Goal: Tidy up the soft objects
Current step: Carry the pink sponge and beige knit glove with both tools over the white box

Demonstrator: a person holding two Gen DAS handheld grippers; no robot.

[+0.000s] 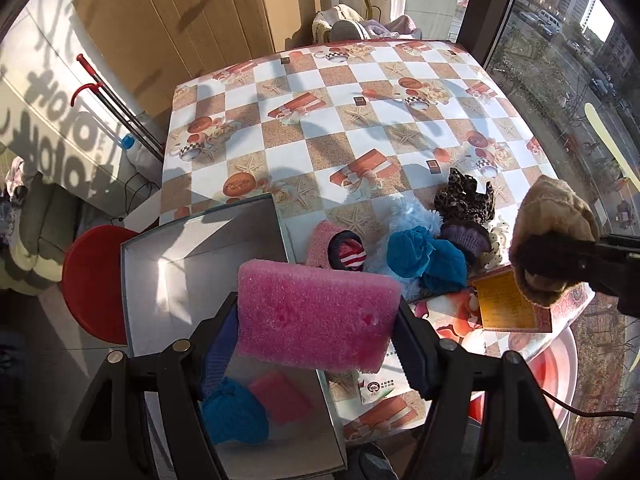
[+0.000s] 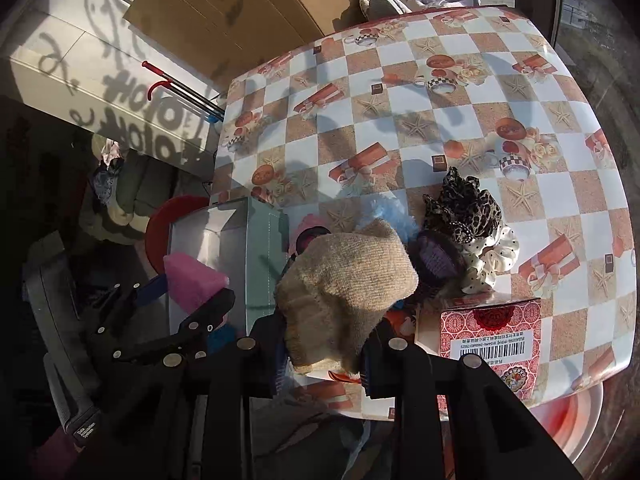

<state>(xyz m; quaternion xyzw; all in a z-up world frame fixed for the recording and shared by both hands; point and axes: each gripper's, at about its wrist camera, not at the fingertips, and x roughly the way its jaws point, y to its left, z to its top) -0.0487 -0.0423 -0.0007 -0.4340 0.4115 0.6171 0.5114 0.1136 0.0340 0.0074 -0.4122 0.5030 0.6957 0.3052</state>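
Holding the pink sponge (image 1: 316,316) crosswise between its jaws, the left gripper (image 1: 318,320) hovers directly above the grey box (image 1: 160,280), while the right gripper (image 2: 326,344), clamping the tan knit piece (image 2: 348,292), sits farther right over the table (image 2: 400,80).

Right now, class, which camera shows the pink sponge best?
The left wrist view: the pink sponge fills the centre, broad face showing, clamped between the left tongs above the grey box. The right wrist view shows it small, partly hidden.
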